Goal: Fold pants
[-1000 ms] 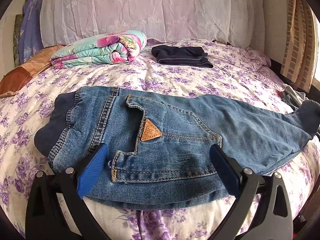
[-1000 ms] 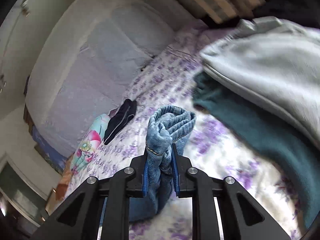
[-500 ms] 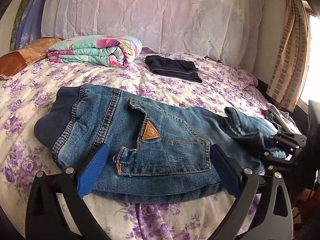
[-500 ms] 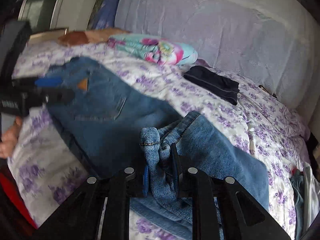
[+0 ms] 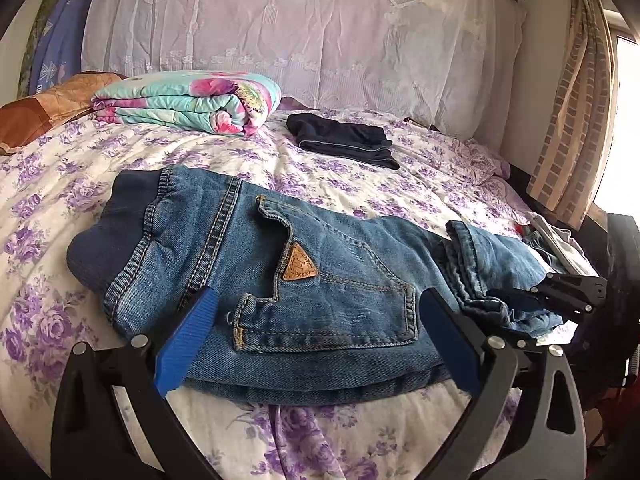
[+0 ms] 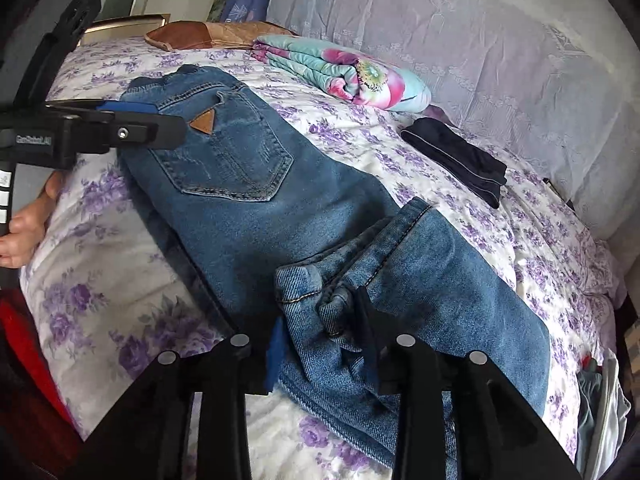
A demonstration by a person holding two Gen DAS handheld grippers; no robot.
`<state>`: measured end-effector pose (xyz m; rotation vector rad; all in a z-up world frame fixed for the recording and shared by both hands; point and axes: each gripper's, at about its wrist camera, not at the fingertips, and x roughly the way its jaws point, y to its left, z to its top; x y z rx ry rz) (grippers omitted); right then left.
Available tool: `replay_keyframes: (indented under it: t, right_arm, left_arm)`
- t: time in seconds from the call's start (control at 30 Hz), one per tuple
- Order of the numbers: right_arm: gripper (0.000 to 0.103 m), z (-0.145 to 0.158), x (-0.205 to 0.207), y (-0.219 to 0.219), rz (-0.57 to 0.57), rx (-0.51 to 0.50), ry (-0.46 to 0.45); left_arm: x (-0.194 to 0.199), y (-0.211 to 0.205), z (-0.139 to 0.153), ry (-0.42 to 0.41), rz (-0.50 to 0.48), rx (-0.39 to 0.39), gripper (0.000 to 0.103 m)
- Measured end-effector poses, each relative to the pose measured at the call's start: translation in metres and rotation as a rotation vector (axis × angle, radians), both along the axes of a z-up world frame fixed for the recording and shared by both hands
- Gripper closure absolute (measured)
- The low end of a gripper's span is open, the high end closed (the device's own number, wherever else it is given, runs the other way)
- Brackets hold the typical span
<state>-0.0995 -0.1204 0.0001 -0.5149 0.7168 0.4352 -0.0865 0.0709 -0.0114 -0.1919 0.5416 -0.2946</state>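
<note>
Denim jeans (image 5: 320, 280) lie flat on the floral bed (image 5: 360, 184), cuffs folded back (stitched pocket up). Left gripper (image 5: 316, 332) gapes wide over them; right gripper (image 6: 320, 344) has parted, cuffs between.

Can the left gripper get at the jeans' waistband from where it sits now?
Probably yes. The left gripper has its jaws wide open over the back pocket, and the waistband lies uncovered just to its left on the bedspread, nothing between them.
</note>
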Motion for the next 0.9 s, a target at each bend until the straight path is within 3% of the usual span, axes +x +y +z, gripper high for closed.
replay_keyframes:
  t: [0.07, 0.13, 0.2, 0.27, 0.3, 0.37, 0.4, 0.43, 0.5, 0.57, 0.67, 0.73, 0.83, 0.9]
  right_arm:
    - [0.059, 0.029, -0.002, -0.021, 0.028, 0.198, 0.064]
    - [0.058, 0.057, 0.000, -0.040, -0.003, 0.310, 0.045]
    - [0.046, 0.073, 0.009, -0.050, -0.093, 0.293, -0.058]
    - [0.035, 0.068, 0.030, -0.055, -0.205, 0.224, -0.121]
    - [0.035, 0.055, 0.046, -0.055, -0.243, 0.180, -0.087]
    - [0.033, 0.002, 0.079, -0.051, -0.261, 0.091, 0.149]
    - [0.031, -0.012, 0.080, -0.052, -0.249, 0.093, 0.137]
    - [0.030, -0.011, 0.076, -0.056, -0.238, 0.120, 0.108]
    - [0.031, 0.004, 0.073, -0.067, -0.244, 0.194, 0.158]
    - [0.032, 0.030, 0.053, -0.085, -0.239, 0.297, 0.098]
    - [0.031, 0.053, 0.015, -0.111, -0.245, 0.310, 0.019]
    - [0.031, 0.044, -0.001, -0.129, -0.275, 0.307, 0.048]
    - [0.030, -0.003, -0.006, -0.138, -0.285, 0.238, 0.137]
    - [0.028, -0.009, -0.012, -0.134, -0.265, 0.217, 0.078]
  left_arm:
    - [0.000, 0.000, 0.000, 0.000, 0.002, 0.001, 0.005]
    - [0.000, 0.000, -0.001, -0.001, 0.002, 0.002, 0.005]
    - [0.001, 0.000, -0.001, -0.001, 0.002, 0.004, 0.005]
    - [0.001, 0.001, -0.001, -0.001, 0.001, 0.005, 0.005]
    - [0.001, 0.001, -0.001, -0.001, 0.001, 0.005, 0.005]
    - [0.001, 0.000, -0.001, -0.001, 0.001, 0.005, 0.005]
    - [0.001, 0.000, -0.001, -0.001, 0.002, 0.004, 0.005]
    - [0.001, 0.001, -0.001, -0.002, 0.001, 0.004, 0.005]
    - [0.001, 0.001, -0.002, -0.001, -0.001, 0.003, 0.005]
    - [0.001, 0.002, -0.002, 0.000, -0.001, 0.005, 0.005]
    - [0.002, 0.002, -0.002, 0.000, -0.001, 0.005, 0.005]
    - [0.001, 0.002, -0.002, 0.000, 0.001, 0.006, 0.005]
    - [0.002, 0.002, -0.002, 0.002, 0.003, 0.017, 0.005]
    - [0.003, 0.001, -0.001, 0.006, 0.006, 0.026, 0.005]
